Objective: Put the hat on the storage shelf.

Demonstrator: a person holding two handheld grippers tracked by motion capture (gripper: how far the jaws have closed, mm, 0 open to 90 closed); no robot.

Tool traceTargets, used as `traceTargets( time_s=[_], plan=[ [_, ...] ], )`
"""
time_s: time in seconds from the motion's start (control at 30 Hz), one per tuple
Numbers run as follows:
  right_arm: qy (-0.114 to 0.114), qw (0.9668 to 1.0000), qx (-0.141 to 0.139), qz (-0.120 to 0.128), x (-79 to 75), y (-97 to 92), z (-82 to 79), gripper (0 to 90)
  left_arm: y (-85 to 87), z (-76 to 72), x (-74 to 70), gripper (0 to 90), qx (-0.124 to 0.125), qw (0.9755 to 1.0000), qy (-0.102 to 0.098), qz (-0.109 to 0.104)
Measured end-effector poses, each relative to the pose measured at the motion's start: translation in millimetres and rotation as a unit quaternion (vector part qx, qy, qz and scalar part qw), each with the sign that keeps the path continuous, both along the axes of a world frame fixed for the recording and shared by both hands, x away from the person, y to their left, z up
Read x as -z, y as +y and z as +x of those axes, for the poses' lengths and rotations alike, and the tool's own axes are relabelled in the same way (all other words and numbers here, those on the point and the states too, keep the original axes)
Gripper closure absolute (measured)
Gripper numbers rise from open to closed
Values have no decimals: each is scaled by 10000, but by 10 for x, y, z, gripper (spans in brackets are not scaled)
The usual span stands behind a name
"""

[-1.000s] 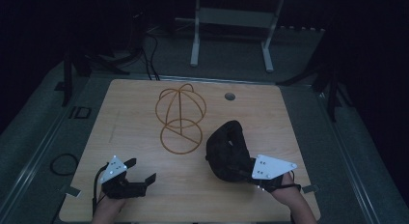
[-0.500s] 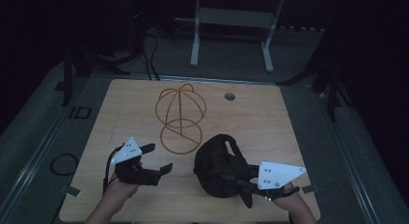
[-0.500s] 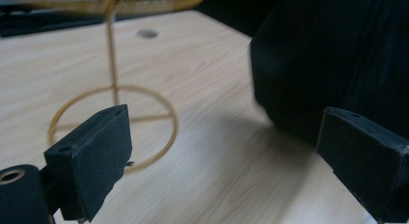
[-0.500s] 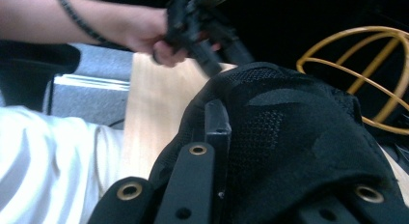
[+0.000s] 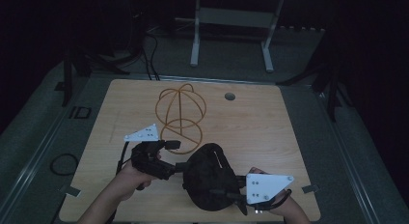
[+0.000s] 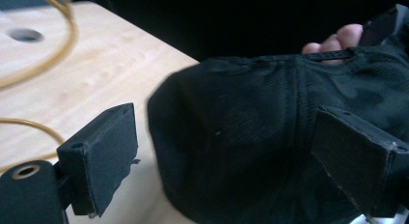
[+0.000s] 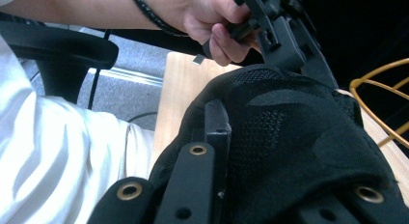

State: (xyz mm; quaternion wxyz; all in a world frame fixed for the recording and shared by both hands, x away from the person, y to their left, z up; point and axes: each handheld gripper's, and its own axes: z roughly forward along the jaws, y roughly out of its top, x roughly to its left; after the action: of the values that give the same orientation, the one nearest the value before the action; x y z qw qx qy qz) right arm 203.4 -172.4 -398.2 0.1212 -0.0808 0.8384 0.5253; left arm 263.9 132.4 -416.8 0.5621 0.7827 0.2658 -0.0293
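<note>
A black mesh cap [image 5: 208, 178] lies at the near middle of the wooden table [image 5: 270, 132]. My right gripper [image 5: 232, 191] comes in from the near right and is shut on the cap's near side; in the right gripper view the cap [image 7: 299, 137] drapes over its jaws. The left gripper [image 5: 177, 156] stands open at the cap's left edge. In the left gripper view the cap [image 6: 251, 137] sits between the two pads [image 6: 111, 151], the left one apart from the fabric. A yellow wire hat stand [image 5: 181, 113] rises just behind.
A round hole [image 5: 229, 96] marks the table's far middle. A cable loop [image 5: 62, 163] lies on the floor at left, and a metal frame [image 5: 231, 21] stands beyond the table. The right gripper view takes in a white sleeve [image 7: 58, 151] and a chair arm [image 7: 58, 45].
The left gripper has moved forward and to the right up to the cap. The right gripper has drawn the cap left and nearer the table's front edge.
</note>
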Motion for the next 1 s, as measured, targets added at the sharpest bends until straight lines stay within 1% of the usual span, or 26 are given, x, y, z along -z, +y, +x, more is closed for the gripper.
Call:
traceTargets(
  time_s=[0.03,0.07,0.1,0.17,0.23,0.27,0.3,0.33,0.37,0.4,0.43,0.47,0.53,0.57,0.6,0.63,0.67,0.7,0.73,0.77,0.8,0.9,0.93,1.0],
  plan=[
    [6,10000,-42,-23,2,14,-6,881,-14,-8,6,146,71,10000,-13,17],
    [-2,10000,-71,-45,3,18,-8,881,-26,-16,15,146,146,9999,-16,46],
    [-2,10000,-71,-45,3,18,-8,881,-38,-26,23,146,148,9998,-36,90],
    [20,9999,-149,-86,4,23,-11,881,-53,-29,43,147,269,9995,-22,137],
    [9,9996,-268,-128,10,36,-21,881,-60,-28,65,192,438,9990,32,117],
    [9,9996,-268,-128,10,36,-21,881,-67,-27,80,192,547,9984,44,102],
    [13,9994,-320,-164,16,48,-28,881,-73,-26,95,249,701,9974,33,140],
    [13,9994,-320,-164,16,48,-28,881,-82,-32,107,249,822,9965,12,168],
    [-4,9992,-365,-174,18,57,-31,881,-90,-38,119,358,947,9954,0,151],
    [-4,9992,-365,-174,18,57,-31,881,-101,-46,130,358,1037,9945,-19,168],
    [-12,9990,-391,-193,19,60,-31,880,-114,-52,137,395,1088,9938,-48,237],
    [-16,9990,-394,-190,18,60,-29,881,-126,-61,143,429,1114,9934,-58,254],
    [20,9990,-408,-161,17,51,-22,881,-140,-67,152,495,1099,9936,-48,275],
    [38,9991,-406,-138,16,41,-17,881,-142,-68,153,573,1078,9938,-39,250],
    [48,9991,-409,-125,16,34,-16,881,-142,-72,152,623,1051,9941,-87,274],
    [48,9991,-409,-125,16,34,-16,881,-143,-73,151,623,980,9947,-100,298],
    [52,9991,-409,-108,16,27,-14,880,-143,-68,150,677,933,9952,-73,269],
    [65,9992,-392,-100,18,17,-11,880,-142,-70,149,774,907,9955,-103,268],
    [88,9992,-392,-61,19,-4,1,880,-142,-68,146,841,855,9959,-90,278],
    [88,9992,-392,-61,19,-4,1,880,-138,-65,140,841,796,9964,-77,271],
    [133,9992,-369,-35,20,-26,14,880,-136,-65,133,888,721,9970,-122,237],
    [178,9992,-346,-21,24,-44,25,880,-159,-74,103,892,640,9973,-177,307],
    [182,9993,-328,-17,25,-51,31,880,-168,-76,94,896,653,9971,-205,342],
    [215,9992,-325,-15,30,-65,36,878,-180,-73,83,897,627,9972,-187,348]
  ],
)
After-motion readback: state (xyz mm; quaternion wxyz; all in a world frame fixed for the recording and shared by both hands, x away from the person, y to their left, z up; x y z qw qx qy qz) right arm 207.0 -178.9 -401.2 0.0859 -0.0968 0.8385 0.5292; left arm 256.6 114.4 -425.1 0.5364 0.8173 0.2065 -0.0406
